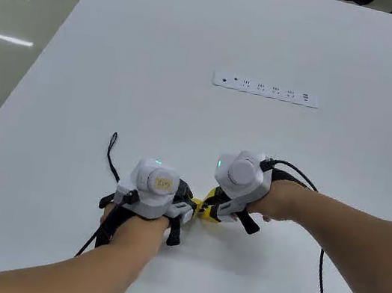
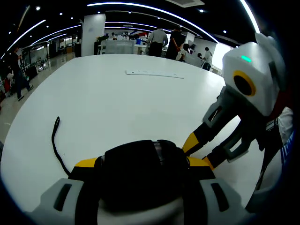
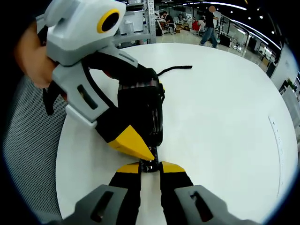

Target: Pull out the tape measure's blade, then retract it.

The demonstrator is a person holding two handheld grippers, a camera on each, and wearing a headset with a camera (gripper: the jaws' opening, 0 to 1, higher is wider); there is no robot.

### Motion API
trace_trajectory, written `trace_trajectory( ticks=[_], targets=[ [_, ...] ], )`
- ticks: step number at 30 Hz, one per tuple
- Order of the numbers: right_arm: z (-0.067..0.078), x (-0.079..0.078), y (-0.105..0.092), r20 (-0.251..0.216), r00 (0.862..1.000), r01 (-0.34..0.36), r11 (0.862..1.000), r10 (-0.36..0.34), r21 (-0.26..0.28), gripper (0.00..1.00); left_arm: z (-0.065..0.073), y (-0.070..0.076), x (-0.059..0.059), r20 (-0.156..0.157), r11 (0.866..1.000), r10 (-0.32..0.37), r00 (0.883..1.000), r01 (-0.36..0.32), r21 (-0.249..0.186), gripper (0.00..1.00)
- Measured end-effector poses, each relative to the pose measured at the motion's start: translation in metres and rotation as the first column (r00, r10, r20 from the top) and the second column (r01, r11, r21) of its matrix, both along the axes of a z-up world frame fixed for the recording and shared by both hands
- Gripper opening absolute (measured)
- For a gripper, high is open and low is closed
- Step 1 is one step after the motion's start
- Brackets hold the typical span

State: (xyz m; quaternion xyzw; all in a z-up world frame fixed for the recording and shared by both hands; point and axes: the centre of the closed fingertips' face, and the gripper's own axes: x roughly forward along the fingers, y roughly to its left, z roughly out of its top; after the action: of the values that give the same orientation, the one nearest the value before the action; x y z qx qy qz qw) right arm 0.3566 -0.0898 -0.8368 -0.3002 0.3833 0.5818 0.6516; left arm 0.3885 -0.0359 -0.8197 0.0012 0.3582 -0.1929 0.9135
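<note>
The black tape measure (image 2: 140, 183) sat on the white table (image 1: 199, 41), squeezed between the two yellow tips of the left claw (image 2: 143, 164), which was closed tight on its sides. The case lay with its long way going from the left claw across to the right claw (image 3: 150, 167), and its front end pointed at the right claw. Only a tiny bit of blade was out. The blade tip (image 3: 150, 164) was a small dark piece right at the front of the case, and the right claw had its jaws pulled in narrow and pinched on it. The two claws were very close, nearly nose to nose, and one yellow tip of the left claw almost touched the right claw's tips. A thin black strap (image 2: 56, 140) ran out from the case and lay curled on the table past the left claw's outer side. A long white power strip (image 1: 265, 89) lay flat, far ahead of both claws.
</note>
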Motion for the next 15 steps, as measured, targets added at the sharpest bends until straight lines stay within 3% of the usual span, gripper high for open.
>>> trace_trajectory(
  ticks=[5,15],
  targets=[
    [0.0006,0.0014,0.005,-0.003,1.0,0.014,0.999,-0.014,0.033,0.14,-0.0001,-0.0005,-0.0005,-0.003,1.0,-0.003,1.0,0.003,-0.006,0.7],
    [0.0003,0.0012,0.0099,-0.001,1.0,0.011,0.999,-0.011,0.044,0.14,0.0001,-0.0002,0.0001,-0.002,1.0,-0.001,1.0,0.001,-0.01,0.7]
  ],
)
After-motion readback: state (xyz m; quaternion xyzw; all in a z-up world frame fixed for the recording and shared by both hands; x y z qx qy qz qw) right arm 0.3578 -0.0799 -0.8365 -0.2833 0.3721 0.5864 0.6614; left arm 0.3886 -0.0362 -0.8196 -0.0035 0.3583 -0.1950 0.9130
